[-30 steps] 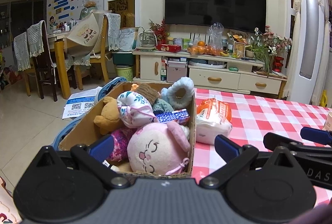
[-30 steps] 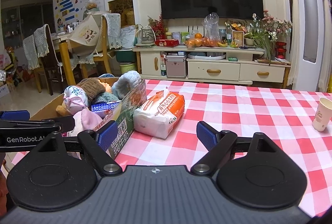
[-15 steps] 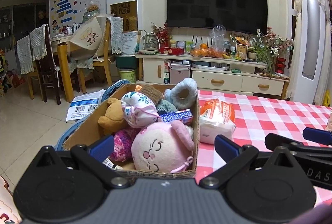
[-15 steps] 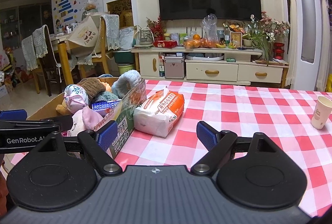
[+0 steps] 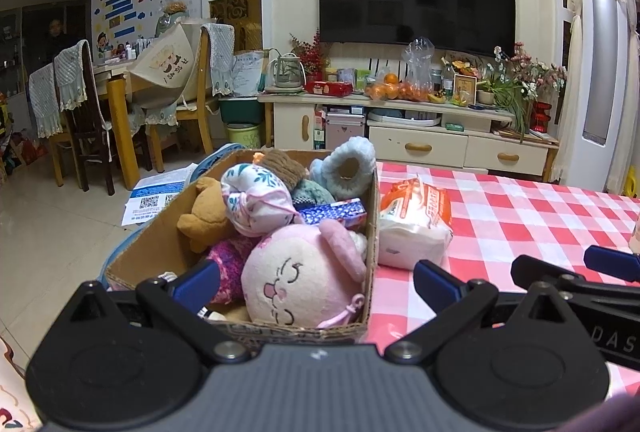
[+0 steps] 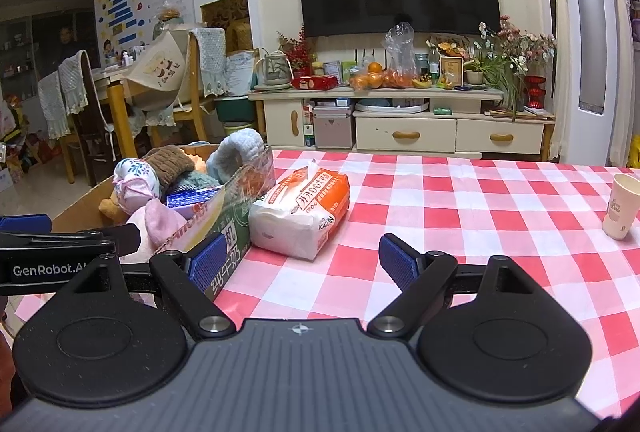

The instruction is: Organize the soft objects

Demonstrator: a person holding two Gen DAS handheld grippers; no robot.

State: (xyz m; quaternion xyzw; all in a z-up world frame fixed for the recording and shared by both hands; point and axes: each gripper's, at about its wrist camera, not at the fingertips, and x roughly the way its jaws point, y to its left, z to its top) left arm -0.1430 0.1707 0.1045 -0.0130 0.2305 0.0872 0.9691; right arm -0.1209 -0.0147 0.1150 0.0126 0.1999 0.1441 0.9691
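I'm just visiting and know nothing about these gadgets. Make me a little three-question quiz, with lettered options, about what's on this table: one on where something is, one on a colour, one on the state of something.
1. Where does the tissue pack lie?
A. inside the cardboard box
B. on the tablecloth beside the cardboard box
C. on the floor

2. What colour is the big round plush toy at the near end of the cardboard box?
A. pink
B. green
C. black

3. How does the right gripper stand?
A. shut on the paper cup
B. shut on the tissue pack
C. open, holding nothing

Answers: 1 B, the pack rests on the checked tablecloth against the box's side. 2 A, its face and ear are pink. 3 C, its blue pads stand wide apart with only tablecloth between.
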